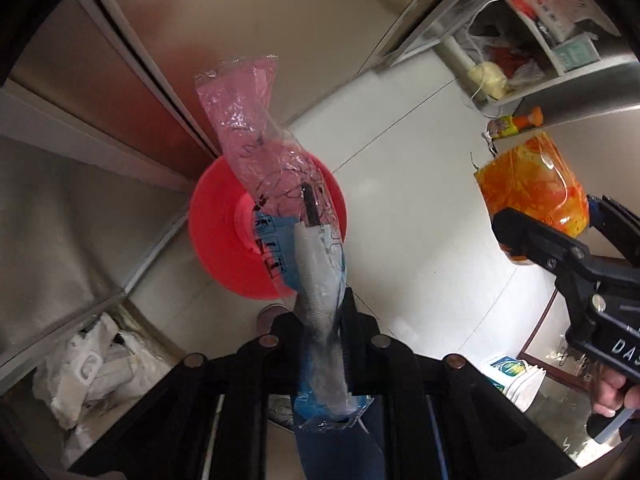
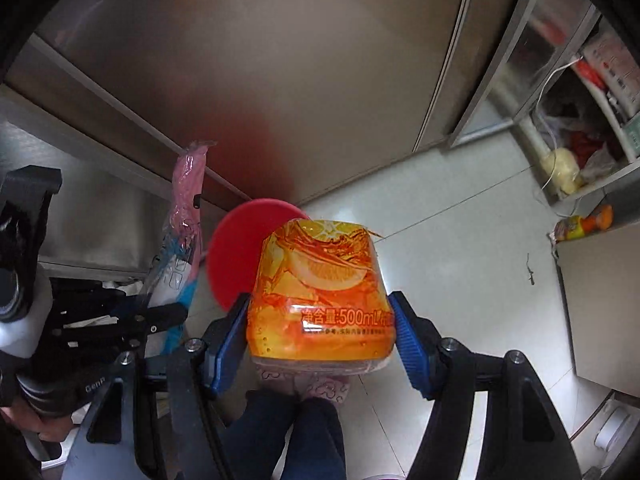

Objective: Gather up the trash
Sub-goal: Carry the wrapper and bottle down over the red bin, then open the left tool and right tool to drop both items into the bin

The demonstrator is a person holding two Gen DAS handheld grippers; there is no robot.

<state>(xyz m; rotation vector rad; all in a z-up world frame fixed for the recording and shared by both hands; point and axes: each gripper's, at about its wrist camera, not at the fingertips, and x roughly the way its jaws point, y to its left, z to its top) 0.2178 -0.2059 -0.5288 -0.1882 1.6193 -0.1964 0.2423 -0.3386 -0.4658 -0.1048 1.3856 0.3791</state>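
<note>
My left gripper (image 1: 320, 312) is shut on a long clear, pink and blue plastic wrapper (image 1: 276, 184) with a white tube inside it. It holds the wrapper above a round red bin (image 1: 216, 236) on the floor. My right gripper (image 2: 320, 320) is shut on an orange drink bottle (image 2: 320, 288) with a 500mL label, held in the air to the right of the red bin (image 2: 236, 248). The bottle (image 1: 532, 188) and right gripper (image 1: 556, 236) show in the left wrist view. The wrapper (image 2: 180, 236) and left gripper (image 2: 176, 308) show in the right wrist view.
Stainless steel cabinet doors (image 2: 280, 80) stand behind the bin. A white tiled floor (image 1: 412, 200) lies below. An open shelf (image 1: 520, 60) with bags and a second orange bottle (image 1: 516, 122) is at the right. White bags (image 1: 92, 372) lie at the lower left. A white bucket (image 1: 516, 380) stands at the lower right.
</note>
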